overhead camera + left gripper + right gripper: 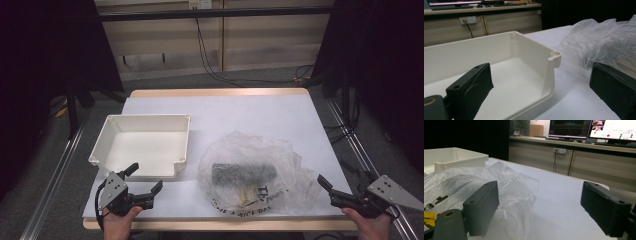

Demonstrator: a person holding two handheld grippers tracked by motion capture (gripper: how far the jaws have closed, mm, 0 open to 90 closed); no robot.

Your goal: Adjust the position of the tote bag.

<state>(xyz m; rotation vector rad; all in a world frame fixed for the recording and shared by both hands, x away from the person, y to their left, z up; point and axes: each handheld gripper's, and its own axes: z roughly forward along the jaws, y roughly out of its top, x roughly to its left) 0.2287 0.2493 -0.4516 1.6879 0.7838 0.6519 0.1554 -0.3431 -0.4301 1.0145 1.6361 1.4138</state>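
Observation:
A white plastic tray point(112, 131) sits empty on the left half of the table. To its right lies a crumpled clear plastic bag point(280, 155) with a dark oblong block point(243, 172) and something yellow inside. My left gripper point(146, 176) is open at the tray's near right corner, with nothing between its jaws. In the left gripper view the tray's corner post point(556, 56) stands ahead between the jaws and the bag point(604, 42) lies to the right. My right gripper point(336, 189) is open just right of the bag, near the table's front edge. The right gripper view has the bag point(474, 180) beside the left jaw.
The white table top point(240, 112) has a wooden rim and bare room behind the tray and bag. Metal rails point(52, 175) run along both sides of the table. Cables point(210, 60) trail on the floor behind it. A desk with monitors point(584, 130) stands beyond.

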